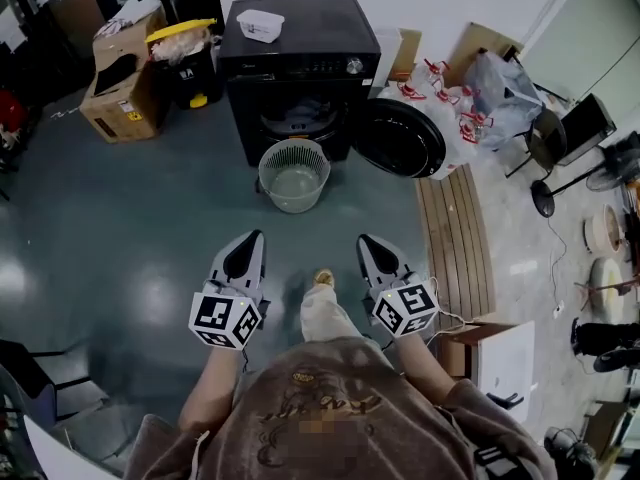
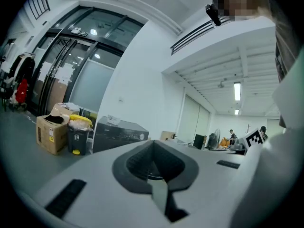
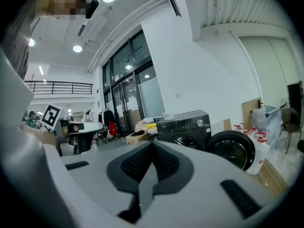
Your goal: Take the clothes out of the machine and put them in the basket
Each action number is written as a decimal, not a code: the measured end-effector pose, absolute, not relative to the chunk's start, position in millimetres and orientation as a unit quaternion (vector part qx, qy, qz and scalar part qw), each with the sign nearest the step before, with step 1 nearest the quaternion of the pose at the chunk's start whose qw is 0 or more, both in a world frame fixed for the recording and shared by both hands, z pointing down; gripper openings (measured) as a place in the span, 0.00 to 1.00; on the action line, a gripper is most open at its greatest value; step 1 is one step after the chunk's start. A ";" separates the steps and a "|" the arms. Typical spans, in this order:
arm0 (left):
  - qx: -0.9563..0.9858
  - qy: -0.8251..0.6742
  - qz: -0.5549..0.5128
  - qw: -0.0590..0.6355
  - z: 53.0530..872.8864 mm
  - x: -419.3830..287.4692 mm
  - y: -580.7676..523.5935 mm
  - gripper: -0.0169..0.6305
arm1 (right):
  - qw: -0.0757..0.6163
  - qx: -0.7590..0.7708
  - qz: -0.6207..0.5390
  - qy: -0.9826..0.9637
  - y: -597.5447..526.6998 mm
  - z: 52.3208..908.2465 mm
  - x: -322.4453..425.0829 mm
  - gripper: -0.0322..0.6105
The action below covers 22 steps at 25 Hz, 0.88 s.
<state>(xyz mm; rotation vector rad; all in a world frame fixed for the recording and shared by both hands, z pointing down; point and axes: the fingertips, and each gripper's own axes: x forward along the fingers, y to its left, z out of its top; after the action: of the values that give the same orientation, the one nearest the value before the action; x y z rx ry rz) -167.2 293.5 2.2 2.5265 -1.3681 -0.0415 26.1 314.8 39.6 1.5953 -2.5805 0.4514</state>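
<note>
Clothes [image 1: 300,118] lie as a greyish heap inside the drum of the black machine [image 1: 300,63], seen through its front opening; how many pieces there are cannot be told from here. The round door [image 1: 400,138] stands swung fully aside to the right, which leaves the opening free to reach into. A pale, slatted basket [image 1: 294,175] sits on the floor [image 1: 120,228] directly in front of that opening, touching or just short of the machine's front, probably so each piece can drop straight in with a short carry. It looks empty from above, so the unloading seems not yet begun. The person stands well back from both, with the left gripper [image 1: 250,243] and the right gripper [image 1: 372,248] side by side ahead of the body, pointing towards the machine. Each gripper has its jaws pressed together with nothing between them, as both gripper views show. A white tub [image 1: 260,25] rests on the machine's top, out of the way. Before any piece can be pinched, the jaws will have to spread.
</note>
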 end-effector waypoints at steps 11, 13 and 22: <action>0.853 -0.502 -0.010 0.142 -11.5 -120.1 141.5 0.04 | 0.031 0.475 0.169 -0.863 159.0 34.0 70.7 0.05; 0.850 -0.509 -0.006 0.138 -10.1 -114.4 121.0 0.04 | 0.034 0.466 0.170 -0.868 137.6 35.1 75.5 0.05; 0.847 -0.515 0.012 0.131 3.1 -98.6 45.0 0.04 | 0.053 0.442 0.160 -0.881 55.0 45.5 77.6 0.05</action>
<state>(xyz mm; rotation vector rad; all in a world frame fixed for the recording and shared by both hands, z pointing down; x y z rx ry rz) -98.6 45.0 3.1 2.4596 -1.4956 0.0344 77.6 55.0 45.5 1.3434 -2.6774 0.4859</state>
